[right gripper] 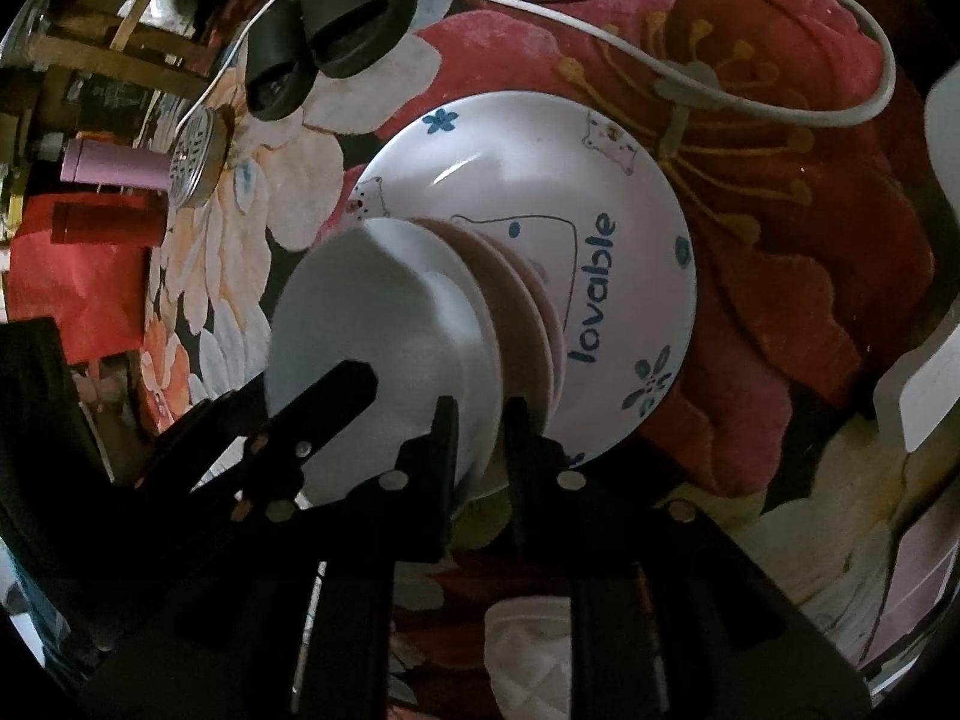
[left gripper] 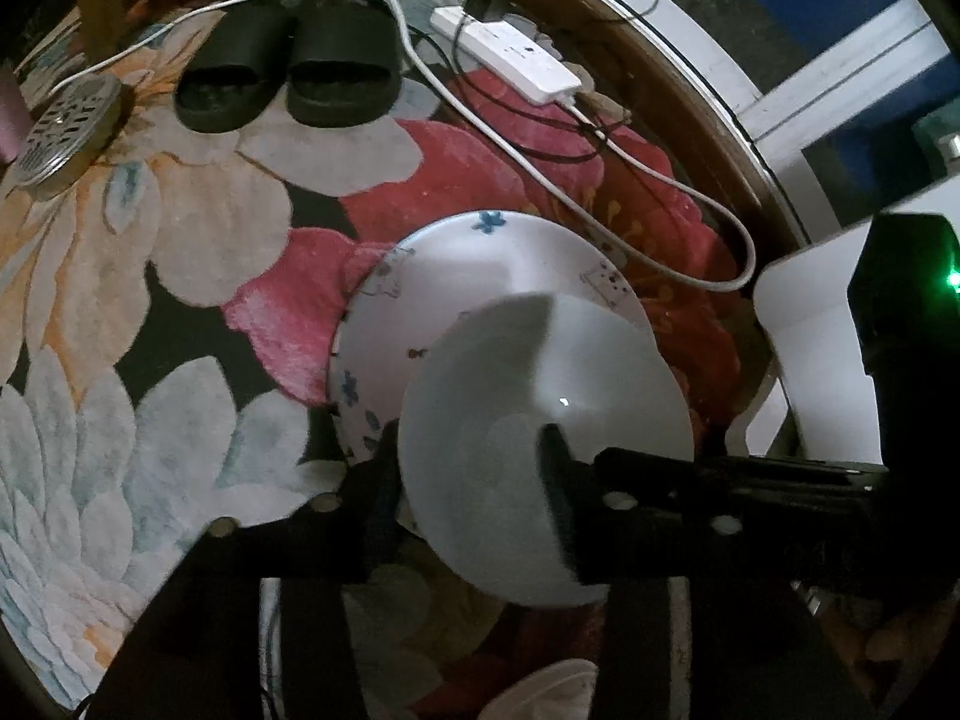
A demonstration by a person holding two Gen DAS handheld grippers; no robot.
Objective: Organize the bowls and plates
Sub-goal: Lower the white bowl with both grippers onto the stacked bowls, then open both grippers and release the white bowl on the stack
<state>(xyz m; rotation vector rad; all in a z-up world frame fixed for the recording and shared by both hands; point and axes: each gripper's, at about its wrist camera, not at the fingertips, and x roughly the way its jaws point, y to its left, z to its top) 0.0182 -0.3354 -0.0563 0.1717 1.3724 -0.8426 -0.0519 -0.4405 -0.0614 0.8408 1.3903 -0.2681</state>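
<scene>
Ahead of both grippers lies a floral rug [left gripper: 198, 252], red, cream and pale-blue blooms on black, covering most of each view.

Large printed plate [right gripper: 606, 192]: white, bear drawing, blue flowers, word "lovable". It lies flat on the rug, directly beyond the right gripper's fingertips.

Small dish stack [right gripper: 522, 300]: pinkish-rimmed dishes on the printed plate, behind the held bowl. Count uncertain; edges overlap.

White bowl [right gripper: 384, 312]: plain, tilted on edge above the plate.

Right gripper [right gripper: 480, 420]: narrow gap, jaws closed onto the white bowl's rim, one finger each side of the wall.

Left gripper [left gripper: 474, 468]: jaws set wider, also clamped across the same bowl, one finger inside the cavity, the other outside at the left. In the right wrist view its black finger [right gripper: 324, 402] shows at the bowl's left rim.

Black slides [left gripper: 288, 78]: a pair, side by side, far ahead and left of the left gripper.

White power strip [left gripper: 510, 54]: far ahead, near the rug's edge. A white cable [left gripper: 678, 192] runs from it and loops just right of the plate.

Round metal strainer [left gripper: 66, 126]: far left, on the rug.
</scene>
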